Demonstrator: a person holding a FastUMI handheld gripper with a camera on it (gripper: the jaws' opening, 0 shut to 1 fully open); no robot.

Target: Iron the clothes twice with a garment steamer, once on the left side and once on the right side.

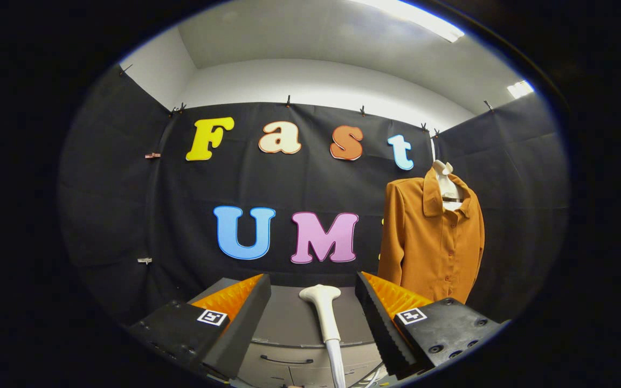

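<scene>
1. Your gripper [313, 302] has its fingers spread wide apart, grasping nothing.
2. The garment steamer [323, 315] stands upright between the two fingers, touching neither; its flat head points up and its hose drops away below.
3. It sits in front of a grey cabinet [289, 345] with a drawer handle.
4. The orange shirt [429, 242] hangs on a hanger well beyond the right finger, against the black cloth wall, buttons facing you.

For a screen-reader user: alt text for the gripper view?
The open claw frames a white garment steamer standing between its fingers, untouched, above a grey cabinet. Beyond the fingers, to the right, an orange shirt hangs on a hanger.
</scene>
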